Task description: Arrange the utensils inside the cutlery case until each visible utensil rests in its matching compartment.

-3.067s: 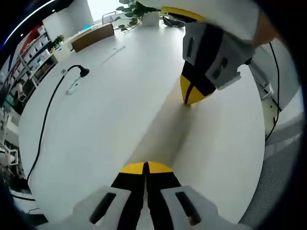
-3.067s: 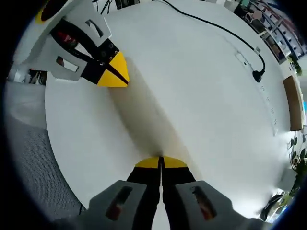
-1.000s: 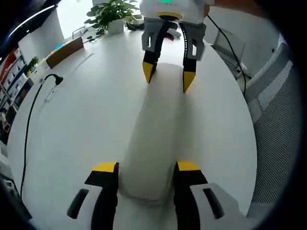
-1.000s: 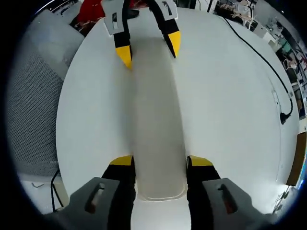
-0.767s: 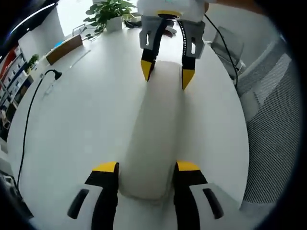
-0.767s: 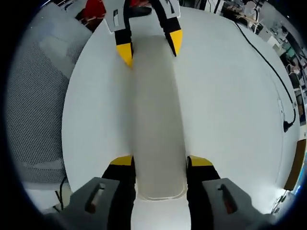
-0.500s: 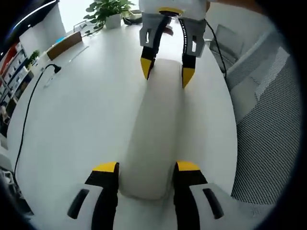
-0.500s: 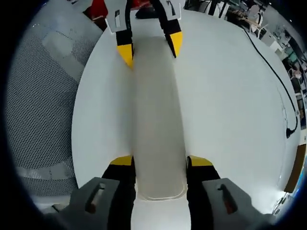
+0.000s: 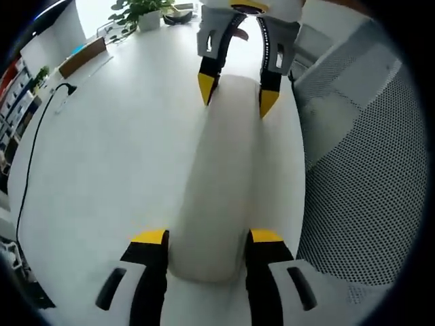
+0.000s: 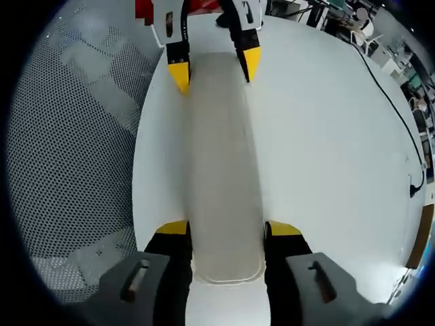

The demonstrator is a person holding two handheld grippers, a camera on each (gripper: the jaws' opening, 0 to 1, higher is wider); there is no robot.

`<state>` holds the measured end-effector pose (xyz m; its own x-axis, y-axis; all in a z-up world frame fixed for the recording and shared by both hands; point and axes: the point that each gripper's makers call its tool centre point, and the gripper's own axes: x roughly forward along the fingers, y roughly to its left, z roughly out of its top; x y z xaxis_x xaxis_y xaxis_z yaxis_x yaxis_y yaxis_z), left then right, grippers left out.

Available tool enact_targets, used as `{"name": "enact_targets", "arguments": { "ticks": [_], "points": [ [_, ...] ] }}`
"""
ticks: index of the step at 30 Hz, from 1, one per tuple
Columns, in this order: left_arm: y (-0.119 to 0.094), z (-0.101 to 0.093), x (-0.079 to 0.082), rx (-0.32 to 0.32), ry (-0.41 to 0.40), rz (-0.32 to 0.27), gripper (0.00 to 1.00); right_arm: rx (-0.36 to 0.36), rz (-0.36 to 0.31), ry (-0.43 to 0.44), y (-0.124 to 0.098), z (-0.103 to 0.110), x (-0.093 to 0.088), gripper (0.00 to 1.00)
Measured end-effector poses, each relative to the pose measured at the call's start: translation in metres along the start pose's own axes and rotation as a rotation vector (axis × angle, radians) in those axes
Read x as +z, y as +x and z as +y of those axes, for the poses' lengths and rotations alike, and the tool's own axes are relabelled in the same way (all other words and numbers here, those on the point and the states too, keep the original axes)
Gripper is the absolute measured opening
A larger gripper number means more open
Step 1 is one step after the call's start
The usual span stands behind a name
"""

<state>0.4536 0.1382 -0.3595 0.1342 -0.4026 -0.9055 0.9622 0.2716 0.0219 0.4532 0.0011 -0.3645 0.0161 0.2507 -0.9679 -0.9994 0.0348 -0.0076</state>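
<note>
A long, pale beige closed cutlery case (image 9: 221, 170) lies lengthwise on the white table, and no utensils can be seen. My left gripper (image 9: 207, 236) has its jaws pressed on both sides of the case's near end. My right gripper (image 9: 234, 92) clamps the far end in the same way. In the right gripper view the case (image 10: 221, 170) runs up from my right gripper (image 10: 225, 229) to the left gripper (image 10: 214, 64). The case sits close to the table's edge.
A grey mesh chair (image 9: 360, 176) stands right beside the table edge (image 10: 146, 170); the chair (image 10: 75, 149) also appears in the right gripper view. A black cable (image 9: 30, 149) crosses the white table (image 9: 102, 156). A potted plant (image 9: 139, 10) and a wooden box (image 9: 81, 58) sit far off.
Three seconds ago both grippers were shut and empty by the case. Since then they opened and clamped its ends. Over the last second the case has shifted toward the chair-side table edge.
</note>
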Motion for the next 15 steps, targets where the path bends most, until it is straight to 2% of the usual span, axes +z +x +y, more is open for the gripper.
{"name": "enact_targets", "arguments": {
  "ticks": [15],
  "points": [
    [-0.005, -0.034, -0.01, -0.001, 0.002, 0.013, 0.46, -0.001, 0.009, 0.002, 0.001, 0.037, 0.002, 0.4]
  ]
}}
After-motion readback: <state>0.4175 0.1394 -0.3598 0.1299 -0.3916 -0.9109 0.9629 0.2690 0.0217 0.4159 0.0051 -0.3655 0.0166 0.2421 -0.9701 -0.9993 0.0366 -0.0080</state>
